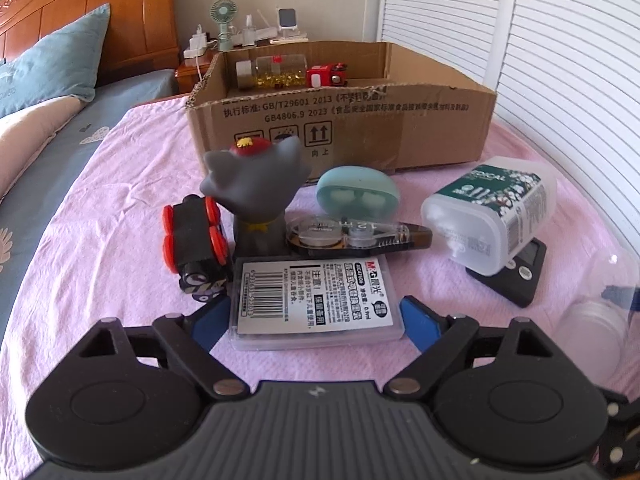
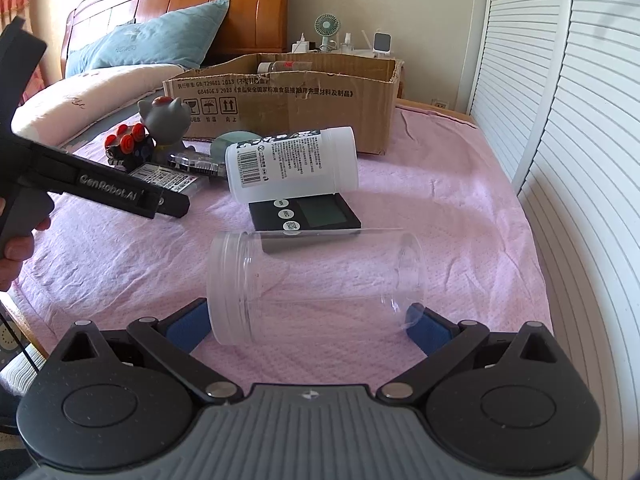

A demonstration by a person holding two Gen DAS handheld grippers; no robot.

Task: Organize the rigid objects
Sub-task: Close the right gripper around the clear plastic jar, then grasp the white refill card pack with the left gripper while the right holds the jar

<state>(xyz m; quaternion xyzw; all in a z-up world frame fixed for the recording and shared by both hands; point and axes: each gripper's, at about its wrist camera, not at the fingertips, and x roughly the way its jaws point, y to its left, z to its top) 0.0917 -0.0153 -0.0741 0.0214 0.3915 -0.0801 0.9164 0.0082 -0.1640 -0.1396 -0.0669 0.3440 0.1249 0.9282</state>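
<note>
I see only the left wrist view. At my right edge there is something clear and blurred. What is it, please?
Observer: A clear jar, lying on its side on the pink cover.
Operator: Where is the right claw?
Observer: The right claw straddles the jar, one pad at each end. Whether they press on it, I cannot tell.
Operator: What is the black thing under the white bottle?
Observer: A flat black device with three round white buttons and a small screen on top.
</note>
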